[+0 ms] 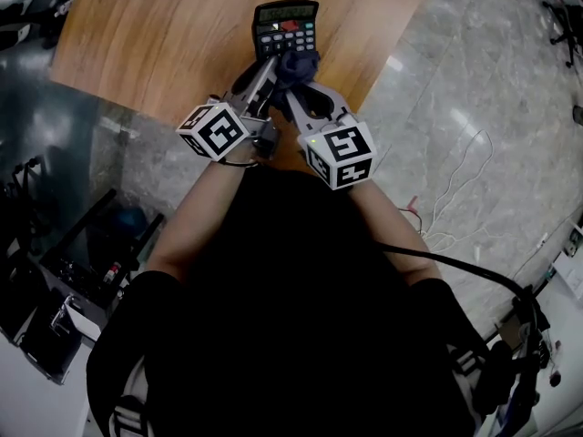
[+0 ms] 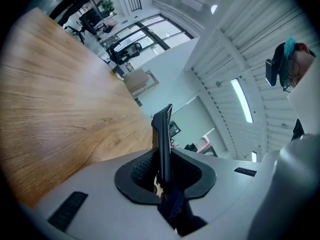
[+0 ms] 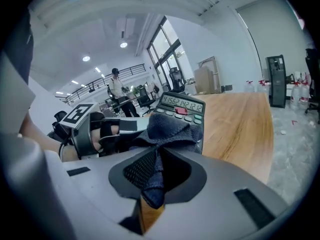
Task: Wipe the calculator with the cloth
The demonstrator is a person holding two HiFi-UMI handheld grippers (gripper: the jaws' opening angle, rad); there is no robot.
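- The left gripper (image 2: 164, 173) is clamped on the calculator (image 2: 163, 134), which stands edge-on between its jaws. From above, the hold is at the calculator's 7 o'clock corner.
- The right gripper (image 3: 154, 176) is closed on the cloth (image 3: 170, 131). One fold is pinched deep between the jaws and a loose bunch spills out ahead of them.
- That bunch sits against the lower keys (image 1: 284, 36), at the calculator's 6 o'clock end. The display (image 1: 285, 13) at 12 o'clock is uncovered.
- Both grippers meet over the near edge of the wooden surface (image 1: 164, 44), with grey floor (image 1: 474, 80) off at 3 o'clock. I can't tell whether the calculator's far end rests on the wood.
- The calculator looks light, stiff and smooth-cased. I'd expect it to twist or slide under rubbing pressure, so holding it by the casing edge, clear of keys and display, seems sensible.
- The cloth is soft and limp. It is best pinched deep with a pad left free to wipe with, much as it is now.
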